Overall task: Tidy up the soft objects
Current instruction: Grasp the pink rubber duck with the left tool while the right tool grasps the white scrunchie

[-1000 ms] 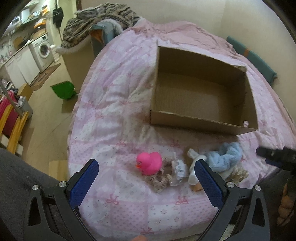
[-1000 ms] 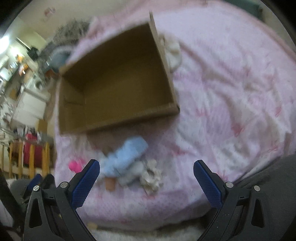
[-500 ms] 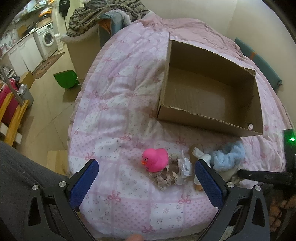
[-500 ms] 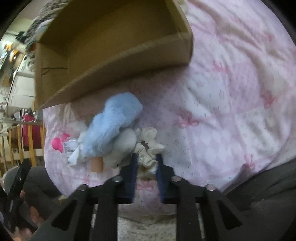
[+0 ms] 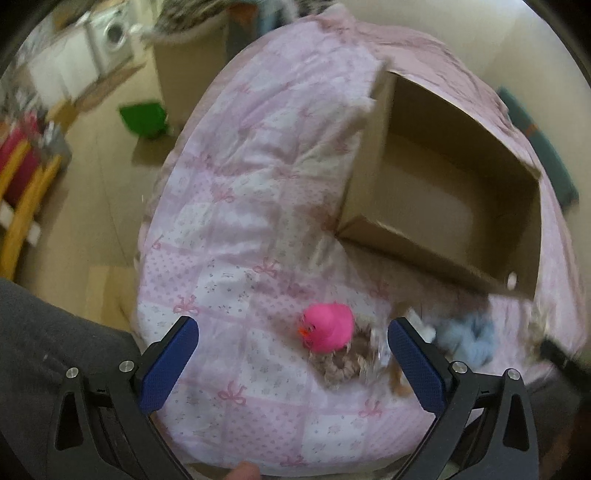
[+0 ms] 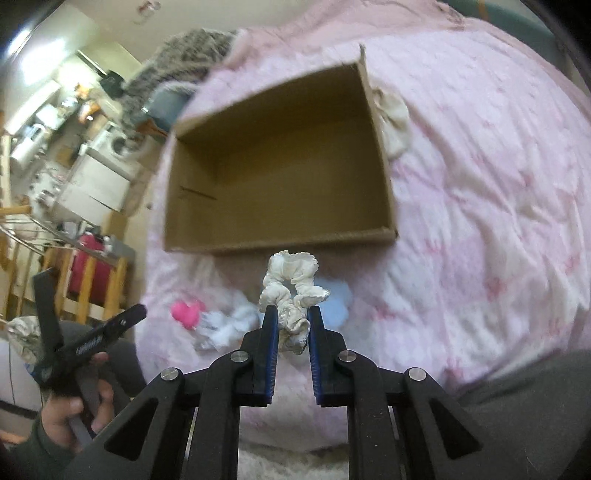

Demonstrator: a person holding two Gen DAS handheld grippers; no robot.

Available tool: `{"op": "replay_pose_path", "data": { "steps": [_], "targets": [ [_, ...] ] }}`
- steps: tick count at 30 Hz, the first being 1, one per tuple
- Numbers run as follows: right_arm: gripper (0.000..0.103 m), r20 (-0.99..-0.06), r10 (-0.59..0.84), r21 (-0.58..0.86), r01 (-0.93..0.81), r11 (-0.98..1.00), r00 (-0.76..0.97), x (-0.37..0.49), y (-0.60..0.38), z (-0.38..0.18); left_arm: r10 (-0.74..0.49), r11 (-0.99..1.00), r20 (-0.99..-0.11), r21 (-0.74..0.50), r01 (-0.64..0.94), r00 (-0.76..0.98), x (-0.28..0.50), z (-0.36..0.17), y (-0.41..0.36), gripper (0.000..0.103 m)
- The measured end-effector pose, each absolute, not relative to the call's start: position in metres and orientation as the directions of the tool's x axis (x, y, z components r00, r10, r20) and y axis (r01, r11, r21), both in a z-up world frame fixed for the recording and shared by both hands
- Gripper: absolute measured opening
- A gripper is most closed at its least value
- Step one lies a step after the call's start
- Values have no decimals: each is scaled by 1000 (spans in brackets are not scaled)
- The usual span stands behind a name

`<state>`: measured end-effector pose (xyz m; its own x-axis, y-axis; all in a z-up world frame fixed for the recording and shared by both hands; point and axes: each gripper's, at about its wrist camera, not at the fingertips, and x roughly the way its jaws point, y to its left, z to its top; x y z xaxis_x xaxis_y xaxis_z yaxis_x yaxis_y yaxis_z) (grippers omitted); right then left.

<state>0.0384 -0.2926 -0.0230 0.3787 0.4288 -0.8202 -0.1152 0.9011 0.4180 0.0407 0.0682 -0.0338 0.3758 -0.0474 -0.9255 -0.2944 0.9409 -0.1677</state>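
My right gripper (image 6: pixel 291 314) is shut on a white scrunchie (image 6: pixel 291 284) and holds it lifted above the bed, just in front of the open cardboard box (image 6: pixel 280 240). My left gripper (image 5: pixel 291 343) is open and empty, low over the near part of the bed. Between its fingers lie a pink rubber duck (image 5: pixel 328 328) and a beige scrunchie (image 5: pixel 341 363). A light blue fluffy thing (image 5: pixel 469 338) lies to their right. The box (image 5: pixel 417 258) also shows in the left wrist view; nothing shows inside it.
The pink quilted bed (image 5: pixel 236 229) carries everything. A cream cloth (image 6: pixel 393 122) lies against the box's right wall. Left of the bed are floor, a green bin (image 5: pixel 142 118), a washing machine (image 5: pixel 114 35) and a wooden rack (image 5: pixel 22 199). The person's legs are at the near edge.
My right gripper came down to the pile, shut on the white scrunchie and lifted it toward the box. My left gripper drifted closer over the duck and stayed open.
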Motion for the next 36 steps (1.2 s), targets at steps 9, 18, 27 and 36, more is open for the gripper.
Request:
{"op": "replay_pose_path", "data": {
  "steps": [9,18,27,36],
  "targets": [
    [17,-751,497,493,-132,860,435,38,-284,-29,-178,904,-964,-240,-355,197,61,-77,70,77],
    [17,-788,474,458,-140,878,393,47,-277,-44,-224,896,-955,-280,-344,195,81,-102,64,28],
    [17,-789,484,458,-162,874,378,51,-272,-47,-101,959,-961,-163,-232,258,67,-77,54,27],
    [17,-798,475,437,-187,880,370,52,-267,-46,-94,992,-925,-120,-48,367,56,-47,17,27]
  ]
}}
